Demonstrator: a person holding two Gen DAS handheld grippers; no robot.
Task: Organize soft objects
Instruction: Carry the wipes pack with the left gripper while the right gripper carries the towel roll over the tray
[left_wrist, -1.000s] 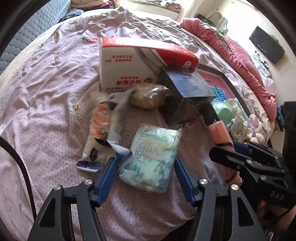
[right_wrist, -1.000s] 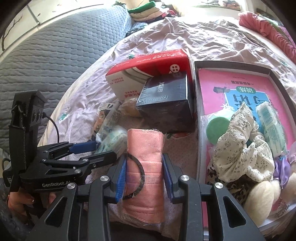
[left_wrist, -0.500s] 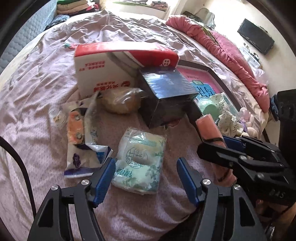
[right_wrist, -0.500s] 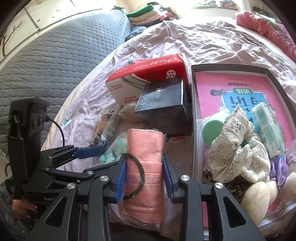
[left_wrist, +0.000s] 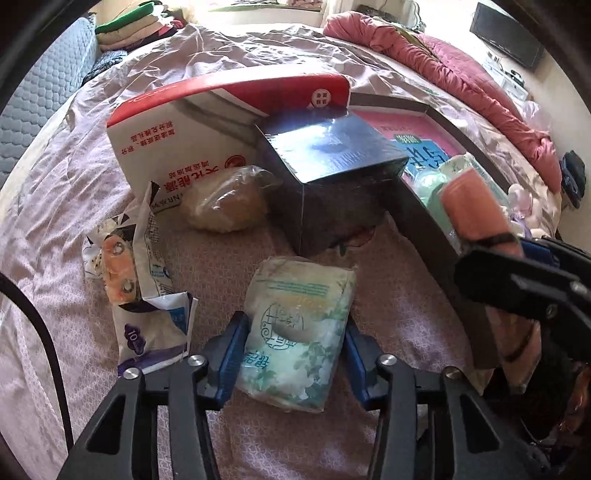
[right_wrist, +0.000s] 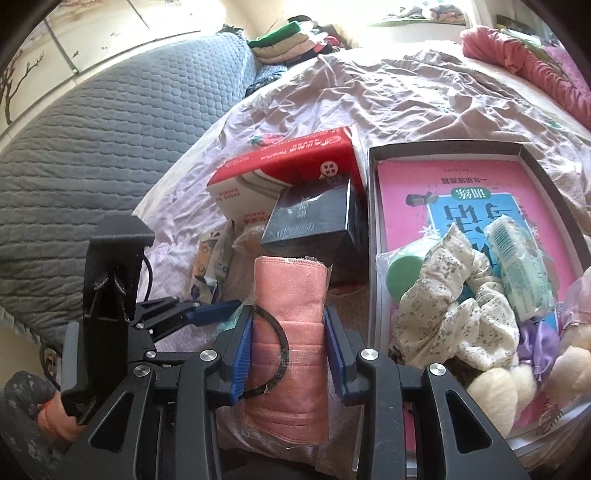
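In the left wrist view, a soft green-and-white tissue pack (left_wrist: 295, 332) printed with leaves lies on the mauve bedsheet (left_wrist: 55, 184), in front of a dark blue box (left_wrist: 332, 173) and a red-and-white carton (left_wrist: 192, 125). The left gripper (left_wrist: 293, 354) points steeply down over it; its jaws have just been closing, and the blue pads (left_wrist: 231, 354) now sit against both sides of the pack, clasping it. A torn wrapper (left_wrist: 144, 280) lies just to the pack's left, and a bagged tan lump (left_wrist: 225, 199) rests near the carton. At the right edge the other gripper carries a pink roll (left_wrist: 472, 210). In the right wrist view, the right gripper (right_wrist: 288, 350) is clenched on that pink folded cloth in clear plastic (right_wrist: 290, 332), a black band looped round it, held upright between the pads above the bed. Just right of it stands a shallow tray (right_wrist: 373, 206) holding a floral cloth (right_wrist: 454, 306), a green ball (right_wrist: 404, 273) and white fluffy balls (right_wrist: 495, 391). The left gripper shows at lower left, a hand (right_wrist: 51, 413) gripping its handle.
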